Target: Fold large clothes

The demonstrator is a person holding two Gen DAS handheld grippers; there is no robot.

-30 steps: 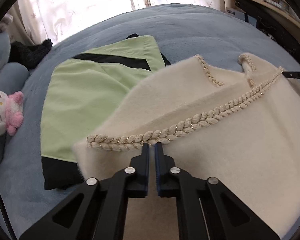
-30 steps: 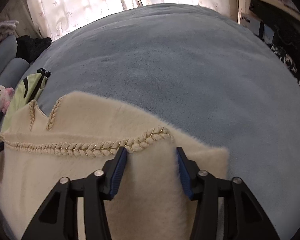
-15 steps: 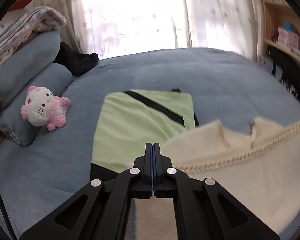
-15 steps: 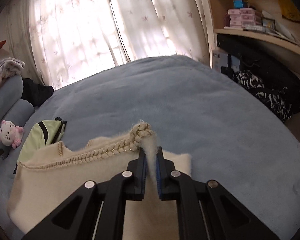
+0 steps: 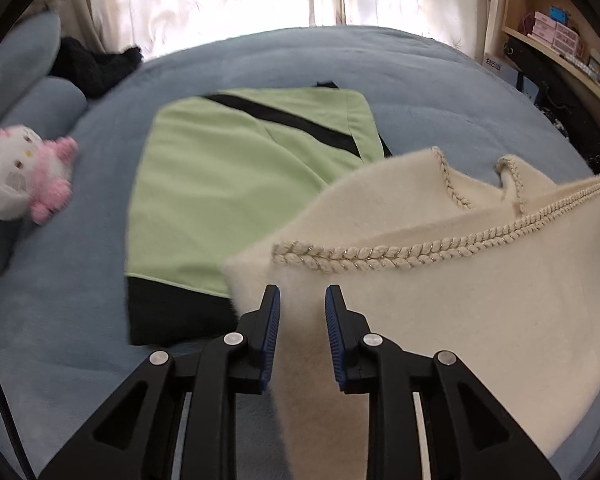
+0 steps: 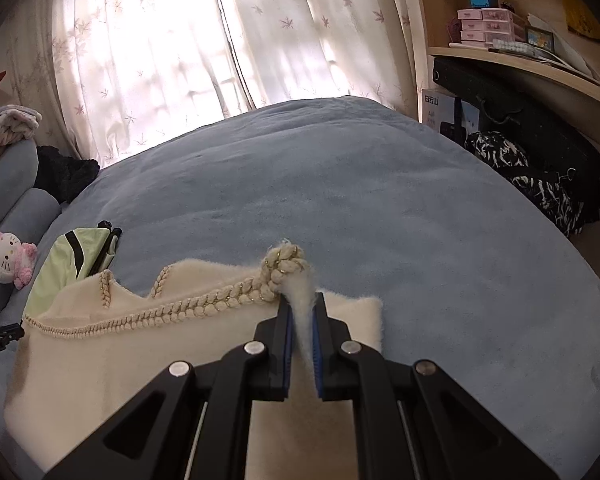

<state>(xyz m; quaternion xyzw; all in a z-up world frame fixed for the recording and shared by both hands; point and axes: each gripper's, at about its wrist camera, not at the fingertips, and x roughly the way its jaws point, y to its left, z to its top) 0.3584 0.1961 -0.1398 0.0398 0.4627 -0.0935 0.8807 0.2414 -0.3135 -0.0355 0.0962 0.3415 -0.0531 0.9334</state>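
Observation:
A fluffy cream garment [image 5: 460, 320] with a braided trim [image 5: 380, 254] lies on the blue bed, overlapping a folded green and black garment [image 5: 228, 184]. My left gripper [image 5: 302, 300] hovers over the cream garment's left corner. Its jaws are opening, with cloth showing in the gap and the pads not pressing on it. In the right wrist view, my right gripper [image 6: 301, 308] is shut on the cream garment [image 6: 140, 360] at its right corner. A tuft of cloth and the end of the braid [image 6: 284, 264] stick up above the fingertips.
A pink and white plush toy [image 5: 20, 176] leans on blue pillows at the left, with a dark garment [image 5: 96, 64] behind. The blue bedcover [image 6: 340, 184] stretches to curtains. Shelves with small boxes [image 6: 488, 28] and a black-and-white patterned bag [image 6: 540, 188] stand at the right.
My left gripper, shut before, now has its jaws apart above the cream garment's left corner. My right gripper closed on the right corner and lifted it, and still holds it.

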